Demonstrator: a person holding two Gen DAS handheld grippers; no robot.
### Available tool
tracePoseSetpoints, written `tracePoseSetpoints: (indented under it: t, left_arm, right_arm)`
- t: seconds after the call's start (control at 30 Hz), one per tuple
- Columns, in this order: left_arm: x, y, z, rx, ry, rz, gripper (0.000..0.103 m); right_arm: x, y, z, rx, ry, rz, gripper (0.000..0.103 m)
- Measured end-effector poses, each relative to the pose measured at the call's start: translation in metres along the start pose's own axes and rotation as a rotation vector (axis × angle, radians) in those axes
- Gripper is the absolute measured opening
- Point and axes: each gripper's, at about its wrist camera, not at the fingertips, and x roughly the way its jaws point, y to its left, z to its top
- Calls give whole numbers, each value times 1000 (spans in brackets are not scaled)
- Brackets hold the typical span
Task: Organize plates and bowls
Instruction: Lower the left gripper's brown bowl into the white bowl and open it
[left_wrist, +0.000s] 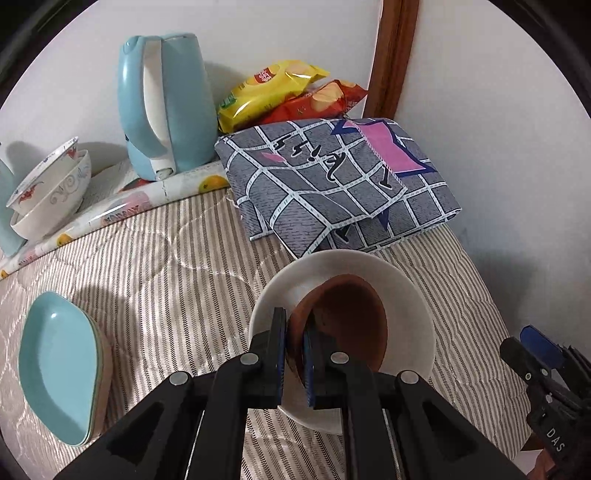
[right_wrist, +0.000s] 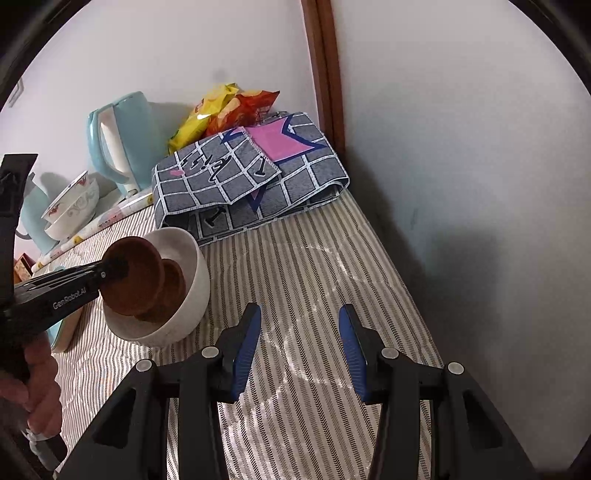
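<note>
A: How far along is the sorting?

B: Partway, I'd judge. The left gripper (left_wrist: 293, 354) has its fingers pinching the rim of a brown bowl (right_wrist: 133, 280), tilted inside the white bowl (right_wrist: 184, 295) on the striped bed (right_wrist: 314, 266). A second brown dish (right_wrist: 173, 288) seems to sit under it.

A: And the right gripper (right_wrist: 301, 349)?

B: Fingers spread, nothing between them, hovering over bare bedding.

A: What's left?

B: The brown bowl isn't let go yet. The blue plates (left_wrist: 59, 365) are stacked well apart, and the patterned bowls (left_wrist: 51, 192) sit nested near the kettle (left_wrist: 162, 103).
</note>
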Motion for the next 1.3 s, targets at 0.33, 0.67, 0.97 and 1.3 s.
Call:
tracePoseSetpoints:
  t: [0.33, 0.67, 0.97, 1.3]
  left_arm:
    - [12, 0, 0, -7, 28, -21, 9]
    - [20, 7, 0, -36, 54, -74, 10]
    - [17, 5, 1, -31, 63, -96, 16]
    - [-4, 6, 2, -18, 26, -98, 29]
  right_arm:
    - [8, 1, 0, -1, 17, 6, 44]
    - [10, -3, -2, 20, 21, -3, 44]
    - [7, 5, -1, 5, 23, -1, 44]
    - [-2, 18, 2, -13, 10, 6, 44]
